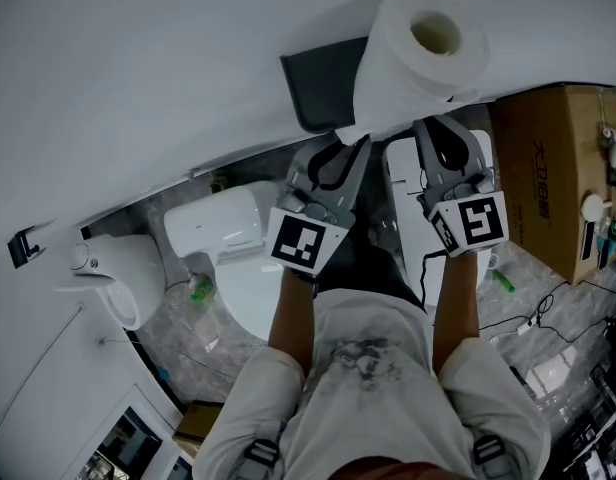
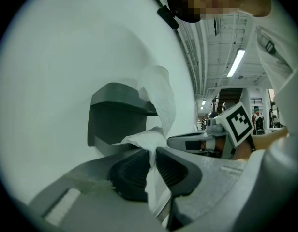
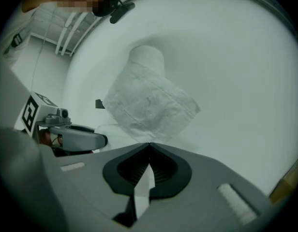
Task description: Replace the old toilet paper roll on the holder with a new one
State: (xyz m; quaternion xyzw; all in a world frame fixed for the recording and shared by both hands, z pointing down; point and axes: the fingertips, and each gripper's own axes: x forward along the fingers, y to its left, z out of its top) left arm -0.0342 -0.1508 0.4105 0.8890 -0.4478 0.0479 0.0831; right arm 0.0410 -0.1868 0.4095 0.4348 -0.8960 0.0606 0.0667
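Note:
A white toilet paper roll point(image 1: 418, 53) stands against the white wall, just right of the dark grey holder point(image 1: 323, 83). My left gripper point(image 1: 353, 140) is under the holder, shut on a crumpled tail of paper point(image 2: 156, 100) that hangs in front of the holder point(image 2: 117, 112). The paper runs down between its pads point(image 2: 153, 151). My right gripper point(image 1: 428, 126) sits directly below the roll, shut on the corner of a flat sheet point(image 3: 149, 105) that leads up to the roll point(image 3: 146, 57). A strip of paper shows between its pads point(image 3: 150, 145). The two grippers are side by side, close together.
A white toilet point(image 1: 228, 238) stands on the floor below the left gripper, with a white urinal point(image 1: 113, 273) further left. At the right is a cardboard box point(image 1: 558, 168), and cables point(image 1: 528, 323) lie on the marble floor. The wall fills the upper view.

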